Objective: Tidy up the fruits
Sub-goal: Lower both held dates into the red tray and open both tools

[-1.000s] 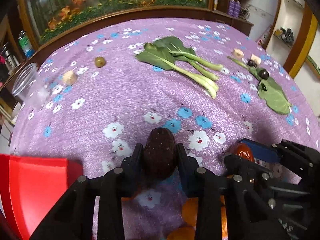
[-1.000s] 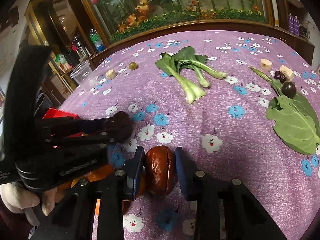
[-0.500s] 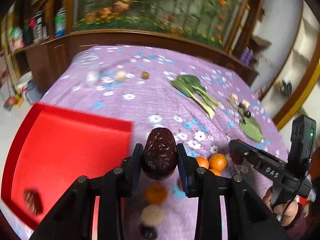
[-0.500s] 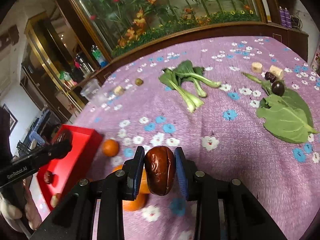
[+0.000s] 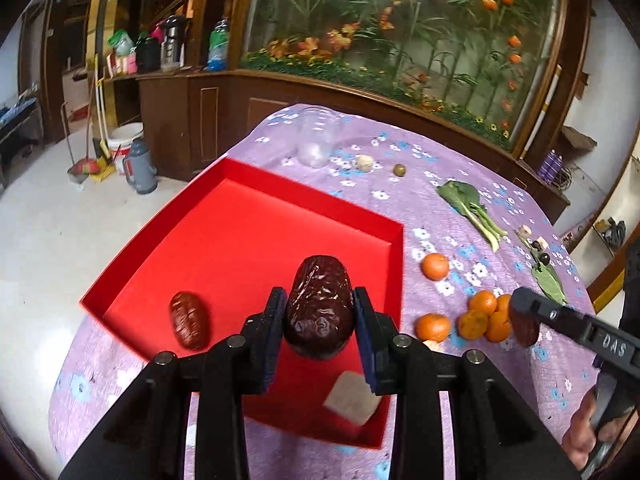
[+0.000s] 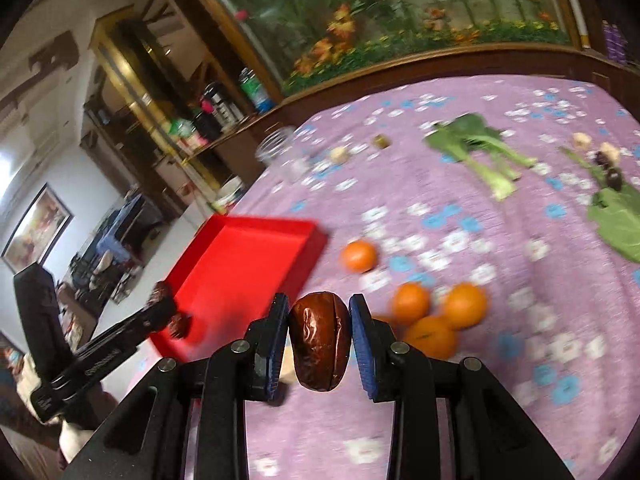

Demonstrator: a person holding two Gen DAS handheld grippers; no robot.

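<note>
1. A wrinkled, glossy, dark red-brown date [image 5: 319, 307] is pinched between the blue ribbed pads of the left claw [image 5: 319, 330]; it is held above the red tray [image 5: 256, 240], over the tray's near right part.
2. A smoother, shiny brown date [image 6: 319, 346], oval and stood on end, is pinched by the right claw [image 6: 319, 350]; it is held over the desk [image 6: 460, 208], just right of the tray's near corner.
3. The tray is shallow, rigid, matte red, with low walls. One loose wrinkled date [image 5: 188, 320] and a pale blocky piece [image 5: 352, 398] are seen lying in it.
4. The desk is covered with a purple textured cloth printed with white and blue flowers.
5. Round, dimpled oranges are seen on the cloth right of the tray: one alone [image 5: 435, 266], one [image 5: 432, 327] nearer, and a touching cluster [image 5: 486, 314].
6. Leafy greens with pale stalks [image 5: 472, 208] are laid farther back, well apart from both claws.
7. A clear plastic cup [image 5: 318, 142] is seen on its side by the far edge; a pale lump and an olive-green fruit [image 5: 399, 169] lie near it.
</note>
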